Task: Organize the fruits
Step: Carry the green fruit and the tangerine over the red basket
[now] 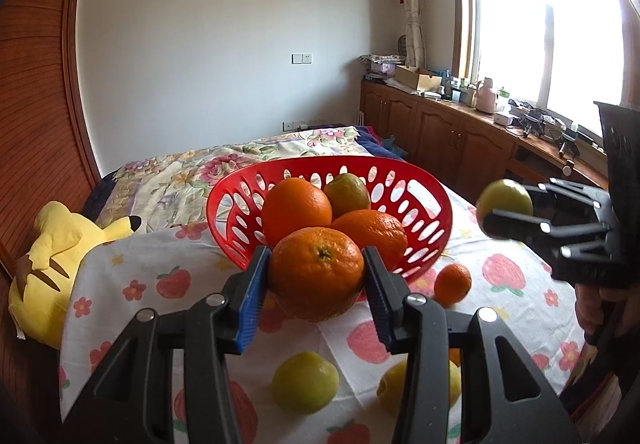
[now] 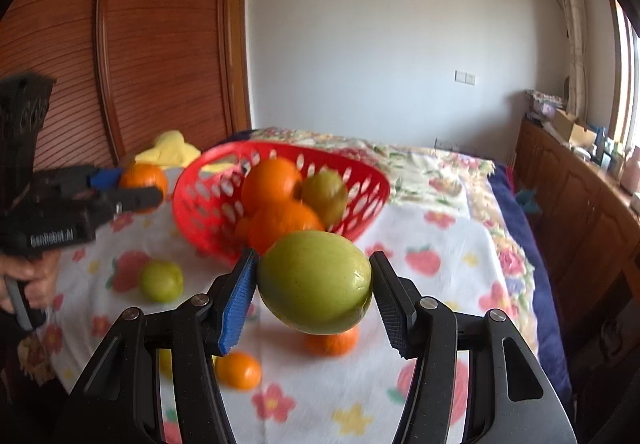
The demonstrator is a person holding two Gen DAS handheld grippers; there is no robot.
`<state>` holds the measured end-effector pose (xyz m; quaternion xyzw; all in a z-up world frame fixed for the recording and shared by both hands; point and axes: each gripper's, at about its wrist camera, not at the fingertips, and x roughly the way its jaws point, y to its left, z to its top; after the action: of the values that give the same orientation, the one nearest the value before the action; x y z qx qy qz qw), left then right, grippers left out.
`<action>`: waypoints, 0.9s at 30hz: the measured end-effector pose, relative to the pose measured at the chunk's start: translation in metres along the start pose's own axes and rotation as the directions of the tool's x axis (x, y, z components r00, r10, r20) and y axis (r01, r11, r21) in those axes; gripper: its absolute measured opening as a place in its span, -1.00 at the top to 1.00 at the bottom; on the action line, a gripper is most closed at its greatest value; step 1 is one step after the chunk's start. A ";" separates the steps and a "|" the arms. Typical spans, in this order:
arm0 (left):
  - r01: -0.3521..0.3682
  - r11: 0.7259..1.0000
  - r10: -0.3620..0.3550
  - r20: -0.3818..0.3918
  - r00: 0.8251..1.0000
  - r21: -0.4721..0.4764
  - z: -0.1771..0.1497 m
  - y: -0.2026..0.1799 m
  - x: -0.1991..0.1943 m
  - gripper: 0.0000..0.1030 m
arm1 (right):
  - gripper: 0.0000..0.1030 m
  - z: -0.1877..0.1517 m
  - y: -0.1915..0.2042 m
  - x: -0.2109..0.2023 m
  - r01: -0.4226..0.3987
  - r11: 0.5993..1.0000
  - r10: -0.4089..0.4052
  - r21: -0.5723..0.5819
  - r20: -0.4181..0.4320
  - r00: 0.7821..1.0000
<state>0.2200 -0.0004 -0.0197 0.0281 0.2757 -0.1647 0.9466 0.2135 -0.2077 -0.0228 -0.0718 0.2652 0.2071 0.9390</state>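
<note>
- Left gripper [image 1: 316, 276] fingers [image 1: 252, 296] clamp an orange [image 1: 316, 276] above the cloth [image 1: 132, 320], before the red basket [image 1: 424, 180].
- Right gripper [image 2: 314, 286] pinches a green fruit [image 2: 314, 282], lifted near that basket.

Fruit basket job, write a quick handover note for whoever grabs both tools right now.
Left tool: shut on an orange, held above the cloth in front of the red basket.
Right tool: shut on a green fruit, also held above the cloth.
Done: two oranges and one green fruit already lie in the basket.
Left: drop both held fruits in, then collect the loose ones from the cloth: small orange, green fruit, and others near the front edge.
</note>
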 end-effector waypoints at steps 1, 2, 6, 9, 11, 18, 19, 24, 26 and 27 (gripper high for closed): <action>-0.002 1.000 0.002 -0.003 1.000 -0.001 0.001 0.001 0.002 0.13 | -0.12 0.006 -0.001 0.005 -0.004 1.000 0.004 0.001 -0.002 1.000; -0.005 1.000 0.005 -0.006 1.000 0.000 0.002 0.001 0.004 0.13 | -0.12 0.009 -0.002 0.008 -0.005 1.000 0.005 0.001 -0.002 1.000; -0.009 1.000 0.009 -0.012 1.000 0.010 0.005 -0.002 0.007 0.13 | -0.12 0.023 0.000 0.025 -0.004 1.000 0.004 -0.012 -0.008 1.000; -0.007 1.000 0.007 -0.015 1.000 0.014 0.007 -0.005 0.009 0.13 | -0.12 0.031 0.003 0.041 0.001 1.000 -0.001 -0.027 -0.018 1.000; -0.006 1.000 0.006 -0.019 1.000 0.018 0.007 -0.006 0.011 0.13 | -0.12 0.034 0.005 0.053 0.017 0.999 -0.018 -0.039 -0.034 0.999; -0.009 0.999 0.010 -0.034 0.999 0.031 0.008 -0.010 0.015 0.13 | -0.12 0.040 0.005 0.081 0.039 0.998 -0.043 -0.052 -0.078 0.996; -0.010 0.999 0.011 -0.036 0.999 0.031 0.008 -0.010 0.016 0.13 | -0.12 0.040 0.005 0.083 0.041 0.998 -0.045 -0.052 -0.083 0.996; -0.013 1.000 0.014 -0.040 0.999 0.029 0.011 -0.009 0.019 0.13 | -0.12 0.038 0.004 0.091 0.045 0.998 -0.049 -0.045 -0.100 0.994; -0.014 0.999 0.016 -0.040 0.999 0.029 0.012 -0.009 0.019 0.13 | -0.13 0.036 0.003 0.094 0.041 0.999 -0.045 -0.035 -0.112 0.993; -0.016 0.999 0.017 -0.041 0.999 0.029 0.012 -0.008 0.020 0.13 | -0.13 0.036 0.001 0.095 0.035 0.999 -0.038 -0.023 -0.116 0.993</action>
<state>0.2390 -0.0160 -0.0197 0.0471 0.2924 -0.1604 0.9416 0.3036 -0.1649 -0.0426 -0.0985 0.3160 0.1882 0.9247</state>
